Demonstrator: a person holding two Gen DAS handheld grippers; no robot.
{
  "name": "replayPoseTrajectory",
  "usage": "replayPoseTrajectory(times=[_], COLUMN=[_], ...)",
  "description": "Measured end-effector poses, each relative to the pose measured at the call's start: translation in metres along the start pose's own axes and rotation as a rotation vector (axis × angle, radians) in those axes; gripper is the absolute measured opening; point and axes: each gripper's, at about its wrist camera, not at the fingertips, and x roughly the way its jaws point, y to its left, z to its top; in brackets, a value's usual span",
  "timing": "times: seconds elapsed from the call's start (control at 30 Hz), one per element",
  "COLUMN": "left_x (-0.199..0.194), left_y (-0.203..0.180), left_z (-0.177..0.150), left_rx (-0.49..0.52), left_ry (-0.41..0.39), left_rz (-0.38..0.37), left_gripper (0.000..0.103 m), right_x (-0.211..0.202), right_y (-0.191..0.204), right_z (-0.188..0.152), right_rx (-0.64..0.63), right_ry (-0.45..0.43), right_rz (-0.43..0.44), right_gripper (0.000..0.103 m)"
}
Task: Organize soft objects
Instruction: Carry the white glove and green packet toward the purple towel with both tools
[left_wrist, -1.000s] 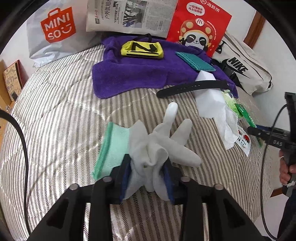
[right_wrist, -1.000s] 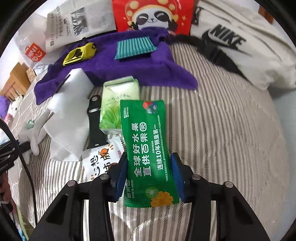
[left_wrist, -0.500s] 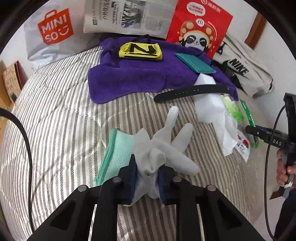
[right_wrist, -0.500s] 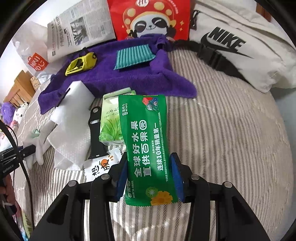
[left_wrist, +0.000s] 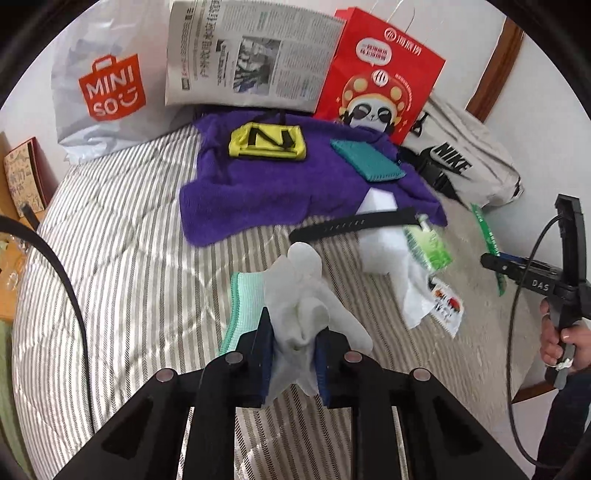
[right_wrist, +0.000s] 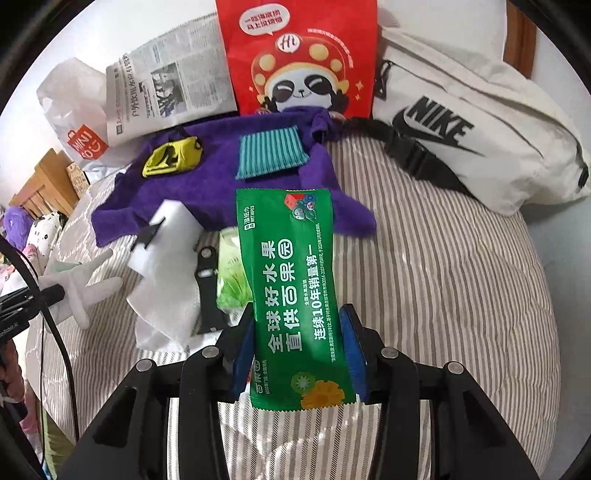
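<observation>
The white glove (left_wrist: 310, 295) is soft matt knit cloth with a mint ribbed cuff. The green wet-wipes packet (right_wrist: 295, 291) is glossy plastic film. The purple towel (left_wrist: 258, 192) looks fuzzy terry, the bed cover (left_wrist: 122, 236) matt quilted striped fabric, and the red bag (left_wrist: 376, 70) smooth paper.

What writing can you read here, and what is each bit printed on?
"MINISO": white shopping bag.
"NIKE": cream waist bag.
"WET WIPES": green wipes packet, held in the right tongs.
"DAS": right tongs' body, seen from the left camera.
Newspaper and red panda bag: print too small to read.
</observation>
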Motion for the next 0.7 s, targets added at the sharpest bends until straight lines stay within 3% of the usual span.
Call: replayPoseTrajectory(times=[0.33,0.7], left_x=[-0.027,-0.019], left_y=[0.002,0.002], left_z=[0.032,0.071], left_rx=[-0.006,0.017], left_ry=[-0.069,-0.087], left_rz=[-0.013,-0.013], left_gripper=[0.019,0.019], right_x=[0.000,0.006], right_y=[0.011,0.021], right_z=[0.024,0.054], right_rx=[-0.016,-0.011], right_ry=[-0.009,-0.021], right_rz=[0.007,0.010], right_gripper=[0.044,0.044])
